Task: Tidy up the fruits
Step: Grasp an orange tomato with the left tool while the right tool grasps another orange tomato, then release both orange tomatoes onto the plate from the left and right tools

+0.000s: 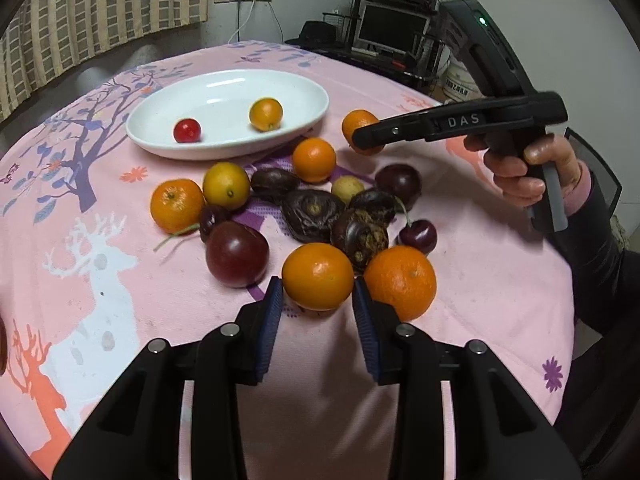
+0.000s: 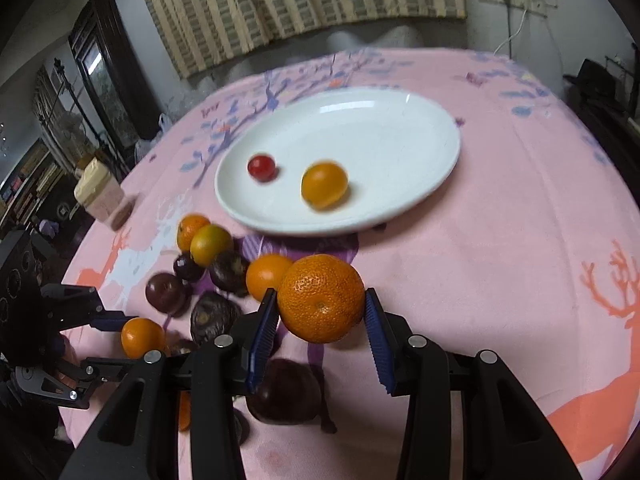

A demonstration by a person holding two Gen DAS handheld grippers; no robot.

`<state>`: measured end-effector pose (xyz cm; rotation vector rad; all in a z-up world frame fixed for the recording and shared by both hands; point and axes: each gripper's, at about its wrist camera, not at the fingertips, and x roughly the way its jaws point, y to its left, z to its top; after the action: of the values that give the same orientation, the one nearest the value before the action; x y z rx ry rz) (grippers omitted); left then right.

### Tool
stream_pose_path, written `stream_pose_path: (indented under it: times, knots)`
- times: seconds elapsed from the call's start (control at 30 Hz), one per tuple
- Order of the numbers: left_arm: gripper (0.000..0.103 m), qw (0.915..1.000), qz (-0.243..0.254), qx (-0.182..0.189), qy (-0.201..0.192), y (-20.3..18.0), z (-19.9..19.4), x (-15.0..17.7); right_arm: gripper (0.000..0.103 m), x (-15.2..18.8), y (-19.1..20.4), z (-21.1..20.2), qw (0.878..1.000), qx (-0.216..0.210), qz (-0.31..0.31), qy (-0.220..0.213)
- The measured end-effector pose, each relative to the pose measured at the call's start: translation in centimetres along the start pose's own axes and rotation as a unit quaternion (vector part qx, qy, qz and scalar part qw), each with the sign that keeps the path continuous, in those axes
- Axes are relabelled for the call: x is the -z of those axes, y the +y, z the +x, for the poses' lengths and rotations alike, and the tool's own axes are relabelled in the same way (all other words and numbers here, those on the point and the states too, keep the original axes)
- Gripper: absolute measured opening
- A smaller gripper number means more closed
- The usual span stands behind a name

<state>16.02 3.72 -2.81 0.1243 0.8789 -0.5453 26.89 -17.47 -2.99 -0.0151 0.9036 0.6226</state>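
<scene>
My left gripper is shut on a smooth orange at the near edge of the fruit pile, with a blue pad against each side; the orange rests on the pink cloth. In the right wrist view the same gripper shows at the far left, holding that orange. My right gripper is shut on a rough-skinned mandarin, held a little above the cloth, short of the white oval plate. The plate holds a red cherry tomato and a small orange fruit.
Loose oranges, a dark plum, wrinkled dark passion fruits and cherries lie bunched between the grippers. A person's hand grips the right tool. A lidded jar stands by the table's left edge.
</scene>
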Motion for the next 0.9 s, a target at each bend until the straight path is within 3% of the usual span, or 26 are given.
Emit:
stream_pose_path:
  times: [0.13, 0.27, 0.4, 0.53, 0.63, 0.67, 0.77, 0.9]
  knots:
    - [0.035, 0.9996, -0.021, 0.011, -0.017, 1.4, -0.8, -2.5, 0.044, -2.0, -0.5, -1.0, 0.998, -0.001, 0.018, -0.055]
    - [0.035, 0.9987, -0.037, -0.004, -0.034, 2.9, 0.1, -6.6, 0.044, -4.3, -1.3, 0.2, 0.997, 0.007, 0.036, -0.073]
    - [0.035, 0.9967, -0.065, -0.021, -0.044, 4.9, 2.6, -11.2, 0.044, -6.4, -2.4, 2.5, 0.996, 0.031, 0.046, -0.074]
    - [0.035, 0.9942, -0.092, -0.054, -0.016, 7.0, 6.4, -14.7, 0.044, -7.6, -3.3, 5.0, 0.996, 0.055, 0.047, -0.058]
    - [0.036, 0.9913, -0.105, -0.079, 0.012, 7.8, 8.3, -15.5, 0.047, -7.6, -3.1, 6.0, 0.997, 0.051, 0.041, -0.047]
    - [0.04, 0.9904, -0.109, -0.083, 0.016, 8.1, 8.5, -15.4, 0.055, -7.5, -2.9, 5.9, 0.997, 0.048, 0.036, -0.047]
    - [0.064, 0.9893, -0.114, -0.091, -0.007, 7.8, 7.0, -14.7, 0.057, -7.3, -1.8, 4.0, 0.997, 0.045, 0.01, -0.065]
    - [0.068, 0.9899, -0.106, -0.089, -0.031, 6.4, 3.3, -12.8, 0.062, -6.0, -0.8, 0.8, 0.997, 0.018, -0.002, -0.081]
